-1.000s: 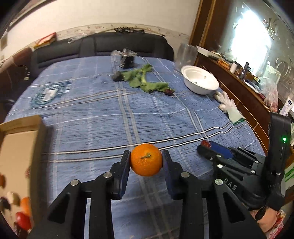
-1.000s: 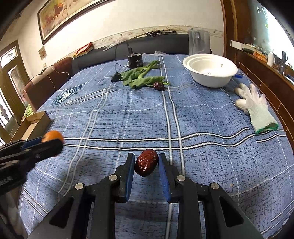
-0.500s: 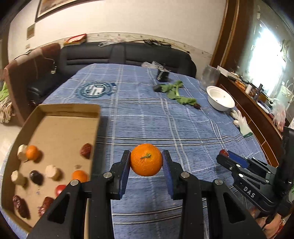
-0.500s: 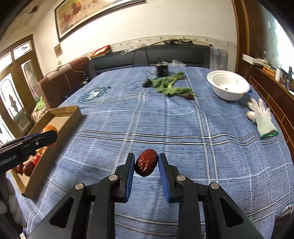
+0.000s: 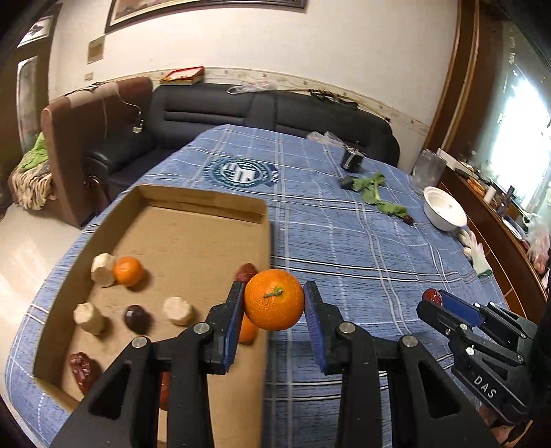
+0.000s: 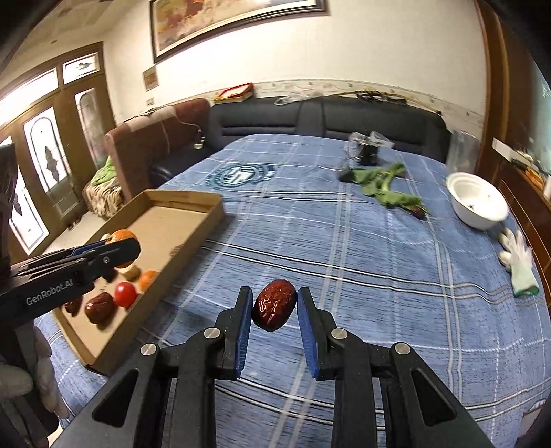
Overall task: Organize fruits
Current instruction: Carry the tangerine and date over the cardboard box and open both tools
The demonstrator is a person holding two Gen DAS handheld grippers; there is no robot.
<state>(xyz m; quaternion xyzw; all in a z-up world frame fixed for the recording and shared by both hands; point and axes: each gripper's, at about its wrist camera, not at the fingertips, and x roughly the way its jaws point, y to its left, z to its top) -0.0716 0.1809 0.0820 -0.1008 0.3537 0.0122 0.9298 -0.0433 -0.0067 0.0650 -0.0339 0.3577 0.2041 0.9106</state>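
**A:** Talk me through it, what have your claws got?

**B:** My left claw [image 5: 274,301] is clamped on an orange [image 5: 274,299], stem facing me. My right claw [image 6: 274,306] is clamped on a wrinkled red date [image 6: 274,305]. Both pieces are pinched between blue pads, lifted clear of the cloth.

**A:** And where are they headed?

**B:** By my reading, the cardboard box [image 5: 193,241] at the left edge of the table. The orange hangs right over the box's near right wall. The date is out over the blue checked tablecloth [image 6: 361,248], beside the box, not above it.

**A:** So this is the carry-and-drop step?

**B:** I'd say so. Next, I reckon the left claw needs to move further in over bare cardboard, come low and part its pads gently, since an orange will roll. The date then has to cross that wall.

**A:** What's in the box?

**B:** A smaller orange [image 5: 128,271], pale round chunks, a dark ball, more dates, something red.

**A:** And further out?

**B:** Green leaves [image 6: 382,186] mid-table, a white bowl [image 6: 477,205] and a white glove [image 6: 520,262] along the right edge, a dark sofa [image 6: 327,117] at the far end, a framed painting [image 6: 227,20] on the wall.
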